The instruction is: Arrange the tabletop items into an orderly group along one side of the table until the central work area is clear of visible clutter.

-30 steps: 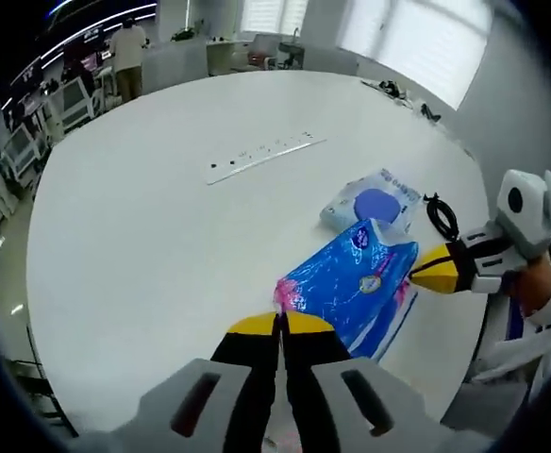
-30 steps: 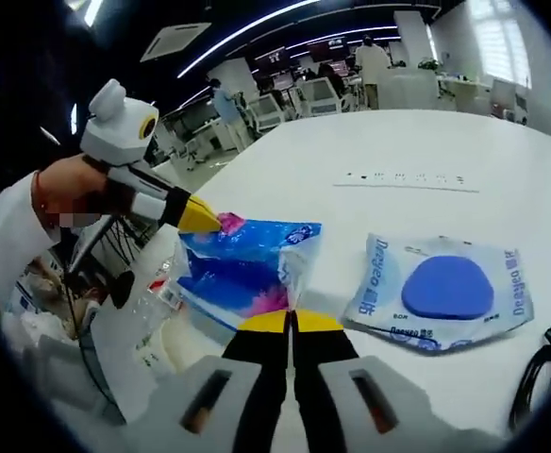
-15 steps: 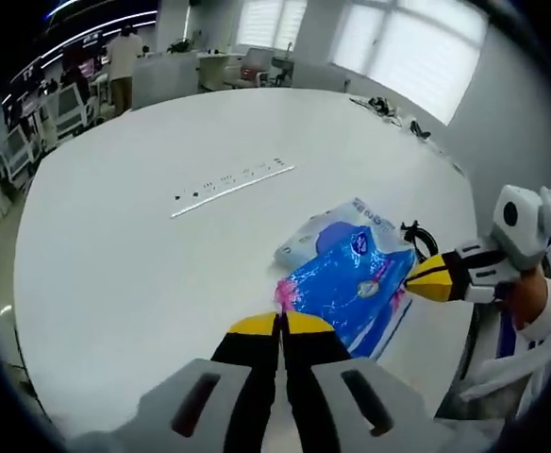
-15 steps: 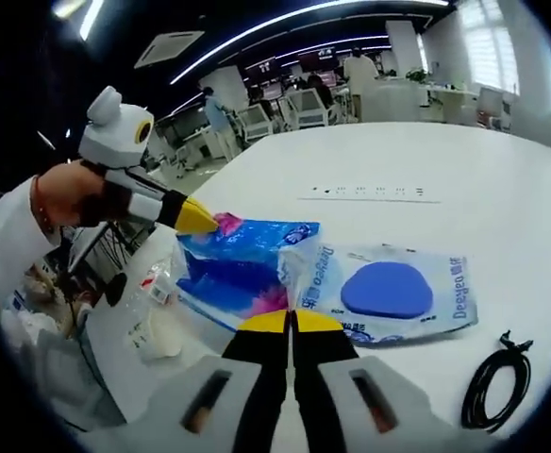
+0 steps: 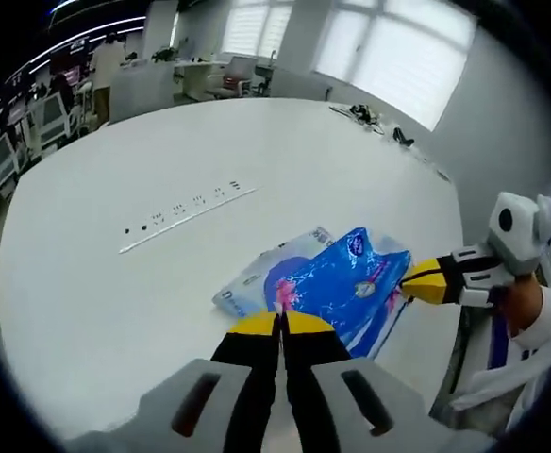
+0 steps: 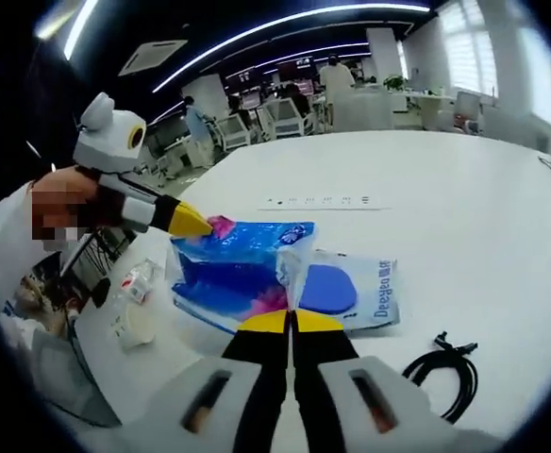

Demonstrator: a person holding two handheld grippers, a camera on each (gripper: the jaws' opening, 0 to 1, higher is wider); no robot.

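Left tool [image 5: 281,323]: one, jaws clenched on the pink-edged corner of the blue packet [image 5: 346,288], reaching forward low over the white surface [image 5: 96,283]. In the right gripper view it [image 6: 198,223] entered from the left, held by a hand [image 6: 63,203], gripping the packet's far corner.

Right tool [image 6: 292,321]: one, jaws clenched on the near edge of the blue packet [image 6: 228,274]. In the left gripper view it [image 5: 409,283] came in from the right, yellow tips on the packet's opposite end, a white sleeve [image 5: 549,316] behind it.

Blue packet: one, stretched between the two tools, raised at its ends, near the surface's edge, overlapping the clear pouch.

Clear pouch with a blue oval pad [image 6: 356,293]: one, lying flat, partly under the blue packet; also seen at [image 5: 257,283].

White power strip [image 5: 186,212]: one, flat, well apart toward the middle of the surface; also at [image 6: 323,201].

Black cable [image 6: 445,363]: one, coiled, near the pouch.

Small white cup-like item [image 6: 134,326] and small wrapped item [image 6: 139,276]: one each, beside the blue packet at the surface's edge; details too blurred to tell.
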